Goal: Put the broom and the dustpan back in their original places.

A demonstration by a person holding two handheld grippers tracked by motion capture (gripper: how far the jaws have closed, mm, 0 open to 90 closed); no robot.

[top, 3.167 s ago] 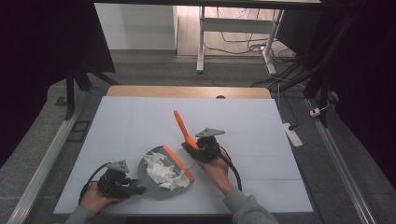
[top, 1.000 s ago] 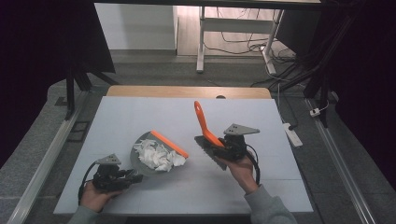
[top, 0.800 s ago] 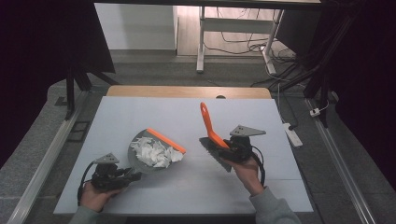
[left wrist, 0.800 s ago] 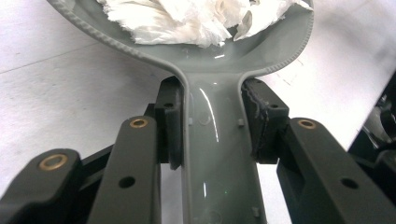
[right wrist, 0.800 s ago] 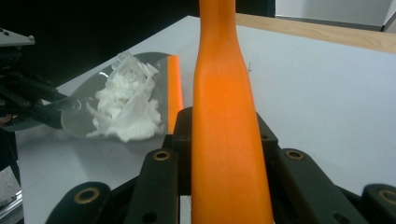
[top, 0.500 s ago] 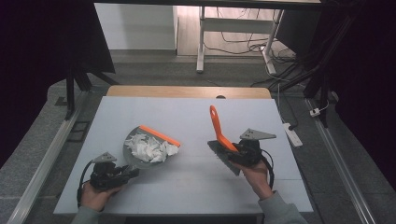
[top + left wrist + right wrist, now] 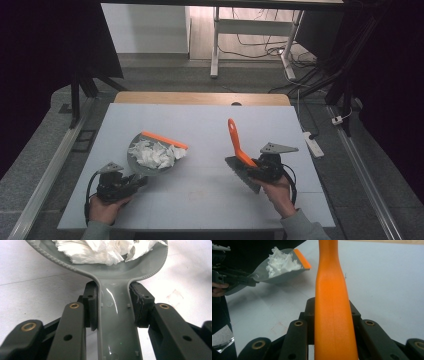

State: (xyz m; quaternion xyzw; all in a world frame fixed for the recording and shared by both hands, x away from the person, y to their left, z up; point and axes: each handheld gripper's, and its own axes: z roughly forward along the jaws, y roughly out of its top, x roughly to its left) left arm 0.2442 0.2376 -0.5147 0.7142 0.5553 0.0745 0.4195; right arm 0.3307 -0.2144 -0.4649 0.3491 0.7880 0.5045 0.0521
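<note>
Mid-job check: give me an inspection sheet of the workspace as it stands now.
Surface: pale blue table top, bare around the tools.
Job's things: grey dustpan with orange lip, holding white paper scraps; orange-handled brush, handle pointing up.
Clutter: nothing seen.
Grippers: left gripper shut on the dustpan's handle; right gripper shut on the brush handle.
Cables: one trails from each gripper; power strip at the table's right edge.
Surroundings: dark curtains, grey floor, table legs behind.

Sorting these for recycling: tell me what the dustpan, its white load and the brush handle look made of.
Dustpan: glossy grey moulded plastic, shown by its highlights and ribbed rim; the orange lip may be rubber. White load: crumpled, torn tissue paper, seemingly. Brush handle: matte orange plastic with a faint mould seam.
</note>
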